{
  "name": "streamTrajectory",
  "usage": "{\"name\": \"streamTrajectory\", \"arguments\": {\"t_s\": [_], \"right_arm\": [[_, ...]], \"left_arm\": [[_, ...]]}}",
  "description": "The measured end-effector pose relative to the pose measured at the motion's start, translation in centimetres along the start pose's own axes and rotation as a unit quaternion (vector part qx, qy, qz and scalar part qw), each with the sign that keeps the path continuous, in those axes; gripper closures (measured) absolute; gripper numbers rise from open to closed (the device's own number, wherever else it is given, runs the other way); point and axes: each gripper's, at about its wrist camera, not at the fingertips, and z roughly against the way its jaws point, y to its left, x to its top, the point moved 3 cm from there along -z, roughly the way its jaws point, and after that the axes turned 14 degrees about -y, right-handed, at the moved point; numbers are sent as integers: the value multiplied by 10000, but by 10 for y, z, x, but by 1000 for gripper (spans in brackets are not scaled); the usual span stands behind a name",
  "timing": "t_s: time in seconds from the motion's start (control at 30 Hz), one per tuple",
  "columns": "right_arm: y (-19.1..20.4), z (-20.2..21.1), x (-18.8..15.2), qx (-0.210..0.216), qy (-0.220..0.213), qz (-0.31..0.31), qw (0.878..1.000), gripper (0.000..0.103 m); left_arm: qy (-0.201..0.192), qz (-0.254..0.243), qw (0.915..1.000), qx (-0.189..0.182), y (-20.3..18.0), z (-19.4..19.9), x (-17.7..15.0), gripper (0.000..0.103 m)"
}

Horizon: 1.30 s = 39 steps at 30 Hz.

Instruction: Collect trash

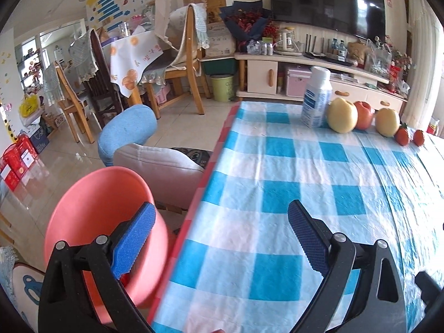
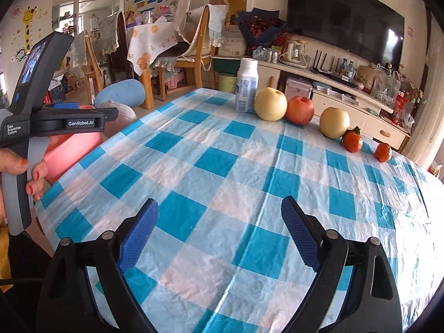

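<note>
A white plastic bottle (image 1: 316, 97) (image 2: 247, 88) with a blue label stands upright at the far edge of the blue-and-white checked table (image 1: 277, 194) (image 2: 222, 166). A pink bin (image 1: 91, 208) (image 2: 72, 149) stands below the table's left edge. My left gripper (image 1: 221, 205) is open over that edge, its left finger (image 1: 136, 238) in front of the bin's rim, with nothing between the pads. My right gripper (image 2: 219, 200) is open above the near part of the cloth and holds nothing. A hand holds the left gripper's handle (image 2: 22, 138).
Two yellow pears (image 2: 270, 104), a red apple (image 2: 299, 110) and two tangerines (image 2: 352, 140) line up right of the bottle. A grey and blue padded seat (image 1: 155, 166) stands beside the bin. Wooden chairs, a green bin (image 1: 222, 87) and a TV cabinet fill the back.
</note>
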Motion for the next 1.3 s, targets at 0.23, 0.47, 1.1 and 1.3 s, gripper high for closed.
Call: {"name": "streamTrajectory", "arguments": {"t_s": [0.23,0.47,1.1,1.3], "right_arm": [[-37,25,-7,-309,-198,-223,9991,12],[-62,66,-7,-734,-589,-191,9954,12],[-94,176,-21,-1650,-1387,-334,9759,12],[-96,189,-22,-1755,-1550,-306,9717,11]], "left_arm": [[-46,-198,9995,-260,-43,26,-11,8],[-245,-305,9982,-454,-81,62,-16,7],[-695,-326,9872,-1394,-157,167,-17,7],[-744,-426,9853,-1480,-165,185,-18,7]]}}
